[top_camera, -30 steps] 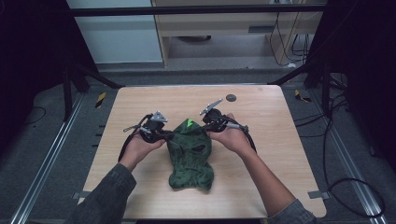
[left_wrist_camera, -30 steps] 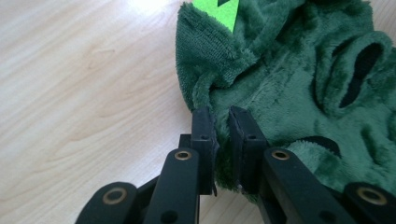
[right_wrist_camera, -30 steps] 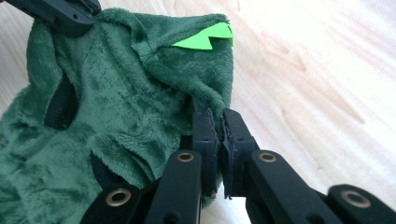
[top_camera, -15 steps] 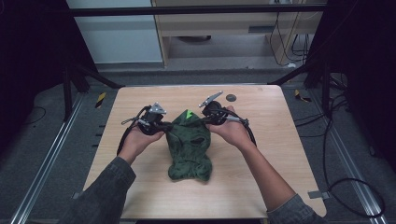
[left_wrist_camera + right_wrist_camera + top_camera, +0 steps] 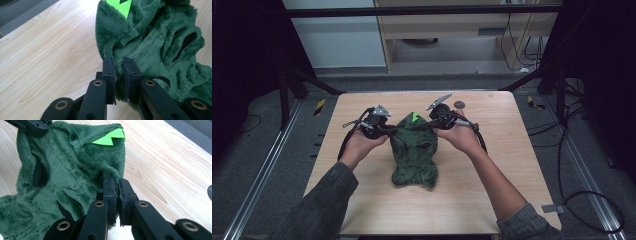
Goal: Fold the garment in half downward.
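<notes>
The left gripper [image 5: 117, 65] and the right gripper [image 5: 118, 185] each pinch one side edge of the green fleece garment [image 5: 413, 150], jaws clamped on the plush near its upper end. The garment's top is lifted between them while its lower part rests on the desk [image 5: 492, 185]. To spread it well, both hands should likely rise evenly and pull gently apart, keeping the neon green patch [image 5: 414, 118] centred, so neither edge slips free.

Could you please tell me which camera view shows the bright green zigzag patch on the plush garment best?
The right gripper view: the zigzag patch lies in full, with its notched edge clear. The left gripper view crops it at the top edge; the high view shows a tiny spot.
</notes>
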